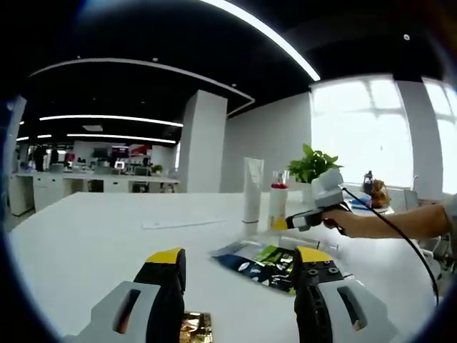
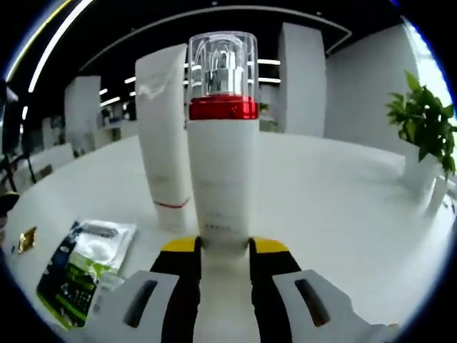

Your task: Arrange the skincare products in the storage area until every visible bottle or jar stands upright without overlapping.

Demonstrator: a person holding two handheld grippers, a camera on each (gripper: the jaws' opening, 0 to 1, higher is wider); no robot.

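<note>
From the left gripper view, the left gripper (image 1: 239, 268) hangs over the white table (image 1: 93, 236) with its yellow-tipped jaws spread wide and nothing between them. A small gold foil packet (image 1: 194, 327) lies just below the gap, and a dark green-and-blue sachet (image 1: 258, 262) sits ahead, close against the right-hand jaw. Farther on stand a tall white tube (image 1: 252, 189) and, just right of it, a white pump bottle (image 1: 278, 202) with a red collar, both upright. The right gripper (image 1: 289, 224) comes in from the right and meets that bottle low down. A potted plant (image 1: 312, 166) stands behind.

In the right gripper view, the sachet (image 2: 87, 264) lies off to the left of the right gripper (image 2: 225, 249), the tube (image 2: 166, 136) stands ahead-left, and the jaws are clamped on the bottle's (image 2: 223, 164) base. The plant (image 2: 423, 132) is far right.
</note>
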